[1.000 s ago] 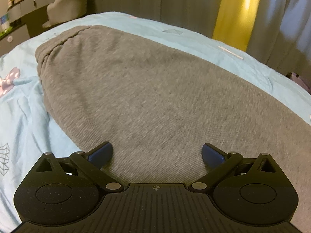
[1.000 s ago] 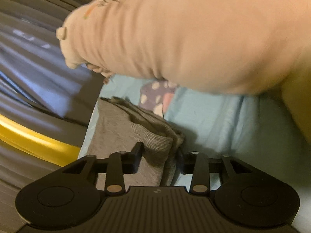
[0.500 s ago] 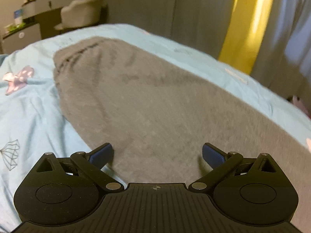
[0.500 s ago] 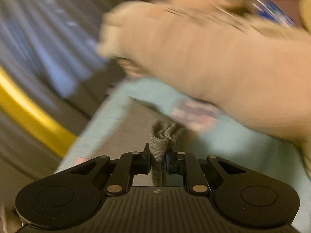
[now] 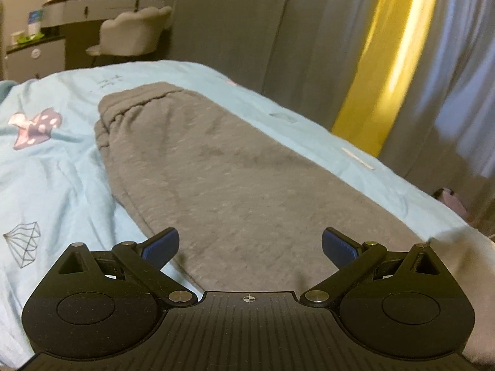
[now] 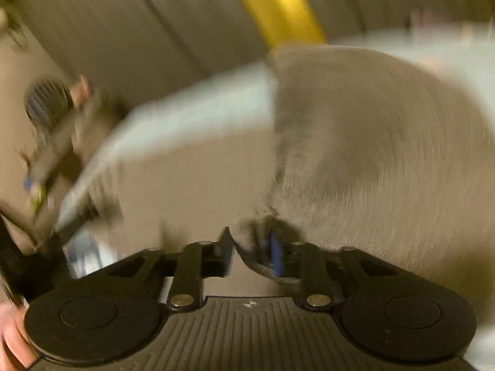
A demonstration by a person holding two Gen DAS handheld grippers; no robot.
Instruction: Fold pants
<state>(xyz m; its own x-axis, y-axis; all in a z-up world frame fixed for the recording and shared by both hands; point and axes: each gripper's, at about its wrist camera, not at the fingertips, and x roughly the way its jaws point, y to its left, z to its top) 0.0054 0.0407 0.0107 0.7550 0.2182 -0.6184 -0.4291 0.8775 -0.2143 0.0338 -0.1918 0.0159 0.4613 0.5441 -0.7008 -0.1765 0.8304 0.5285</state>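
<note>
Grey sweatpants (image 5: 222, 167) lie flat along the light blue bed sheet (image 5: 52, 179), with the gathered end at the far left. My left gripper (image 5: 250, 247) is open, hovering low over the near part of the pants, touching nothing. In the blurred right wrist view, my right gripper (image 6: 252, 252) is shut on a bunched grey edge of the pants (image 6: 355, 142), and the cloth spreads out to the right of it.
Grey and yellow curtains (image 5: 380, 61) hang behind the bed. A dressing table and padded chair (image 5: 133, 34) stand at the back left. A small white strip (image 5: 359, 158) lies on the sheet near the far edge. A person's blurred arm shows left in the right wrist view.
My right gripper closed on the pants' edge and swung away with it, so its view changed fast. My left gripper drew back a little and stayed open.
</note>
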